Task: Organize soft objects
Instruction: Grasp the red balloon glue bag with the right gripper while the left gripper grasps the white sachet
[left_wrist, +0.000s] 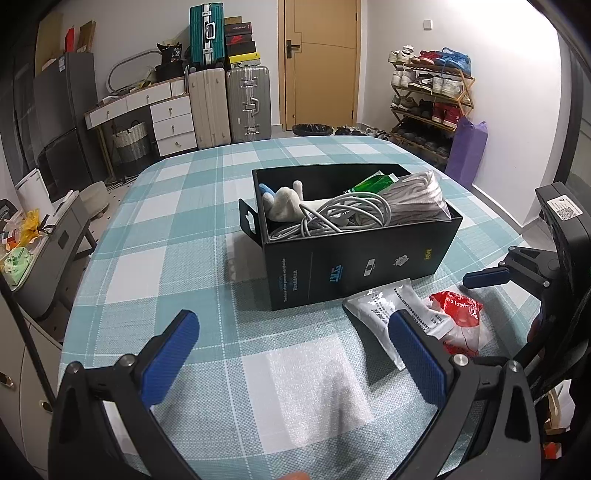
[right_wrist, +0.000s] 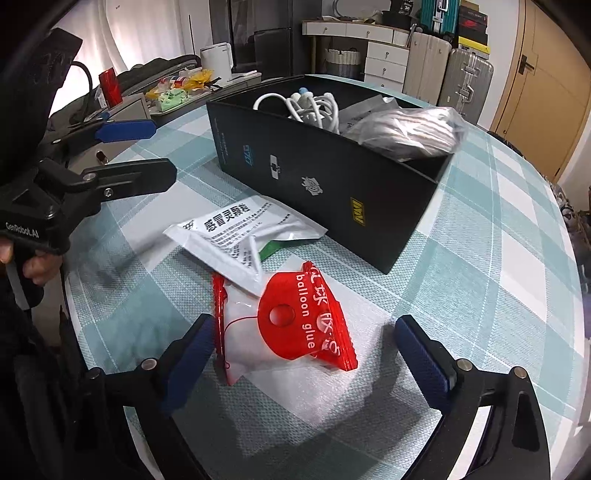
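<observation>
The red glue packet (right_wrist: 291, 325) lies on the table (right_wrist: 480, 288) between the spread fingers of the right tool (right_wrist: 306, 350), its long side running across the gap; the left tool (left_wrist: 291, 354) hangs spread and empty, farther off; the black box (right_wrist: 332, 177) stands just beyond.

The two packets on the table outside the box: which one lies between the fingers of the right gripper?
The red balloon glue packet. It lies between the open right gripper fingers, while the white medicine packet lies farther ahead, beside the black box.
</observation>
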